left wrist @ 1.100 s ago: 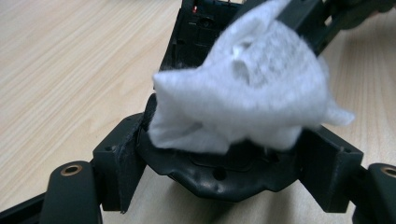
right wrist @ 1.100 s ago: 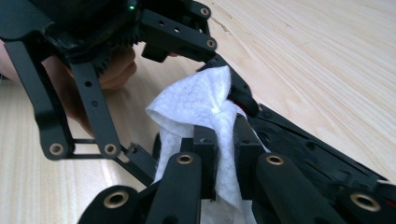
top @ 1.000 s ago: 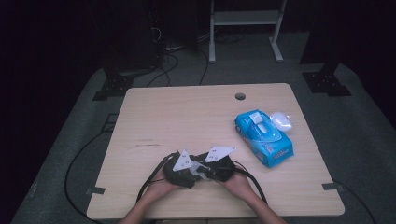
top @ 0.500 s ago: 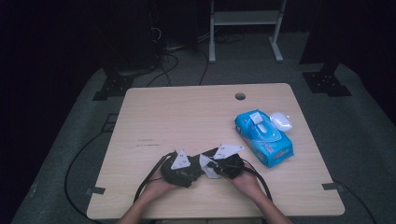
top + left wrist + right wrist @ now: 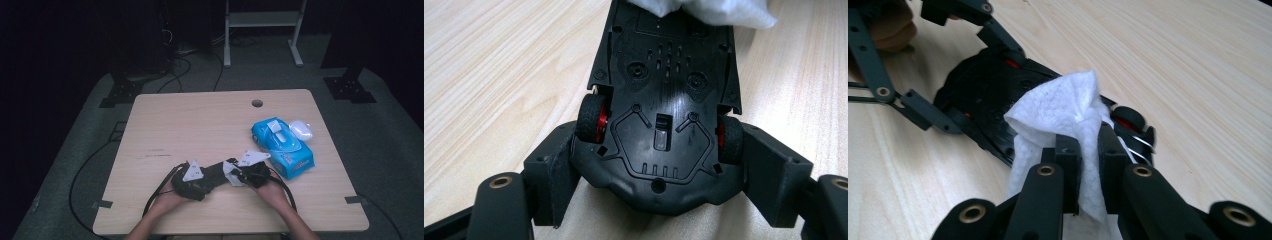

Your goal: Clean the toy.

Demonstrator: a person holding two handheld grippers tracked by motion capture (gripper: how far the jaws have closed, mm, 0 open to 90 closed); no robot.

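between left tool [image 5: 659, 165] jaws (upturned): toy car [image 5: 664, 100]

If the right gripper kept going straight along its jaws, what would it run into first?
Most likely the upturned underside of the black toy car, just beyond the white wipe pinched in the right gripper. The left gripper holds the car's far end.

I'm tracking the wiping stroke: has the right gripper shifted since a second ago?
Yes. In the high view the right gripper, shut on the white wipe, has slid rightward, closer to the blue wipes pack.
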